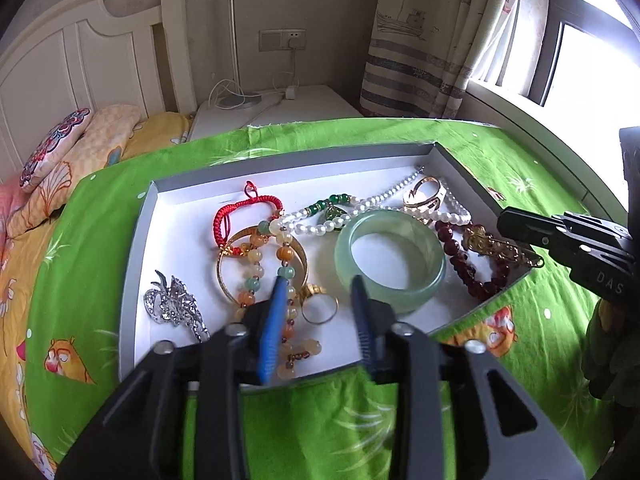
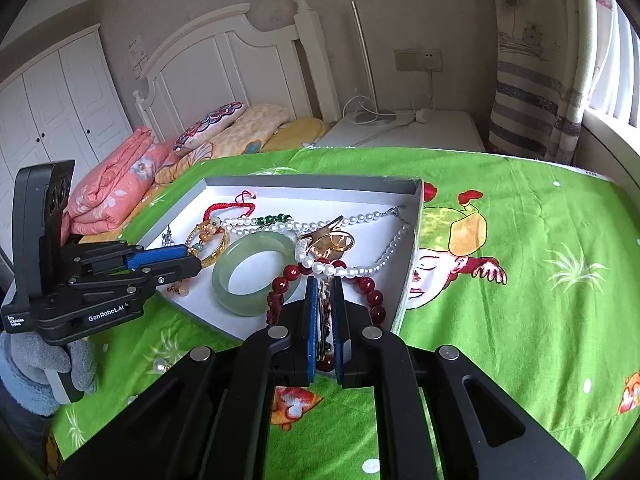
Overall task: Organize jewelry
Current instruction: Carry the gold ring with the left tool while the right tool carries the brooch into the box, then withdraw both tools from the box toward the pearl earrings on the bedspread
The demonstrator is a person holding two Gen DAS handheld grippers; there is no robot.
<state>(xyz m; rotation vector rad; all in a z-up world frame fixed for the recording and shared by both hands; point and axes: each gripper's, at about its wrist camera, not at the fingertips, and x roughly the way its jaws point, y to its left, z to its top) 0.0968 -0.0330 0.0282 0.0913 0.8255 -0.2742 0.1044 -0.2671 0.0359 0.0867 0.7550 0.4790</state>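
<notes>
A grey tray [image 1: 132, 248] with a white floor lies on a green bedsheet and holds the jewelry. In it are a pale green jade bangle [image 1: 390, 258], a pearl necklace [image 1: 376, 200], a red cord bracelet [image 1: 240, 210], a gold bangle [image 1: 260, 264], a multicoloured bead strand [image 1: 288, 300], a gold ring [image 1: 320, 308], a silver brooch [image 1: 174, 304] and a dark red bead bracelet [image 1: 476, 268]. My left gripper [image 1: 320, 284] is open above the ring and bead strand. My right gripper [image 2: 325, 284] is nearly shut on a gold clip-like piece [image 1: 504, 250] at the tray's right edge, over the red beads [image 2: 372, 292].
The green cartoon sheet [image 2: 520, 280] covers the bed around the tray. Pillows [image 1: 80, 148] and a folded pink quilt [image 2: 120, 184] lie at the headboard end. A white nightstand [image 1: 280, 112] with a lamp and cables stands behind. A curtain and window are at the right.
</notes>
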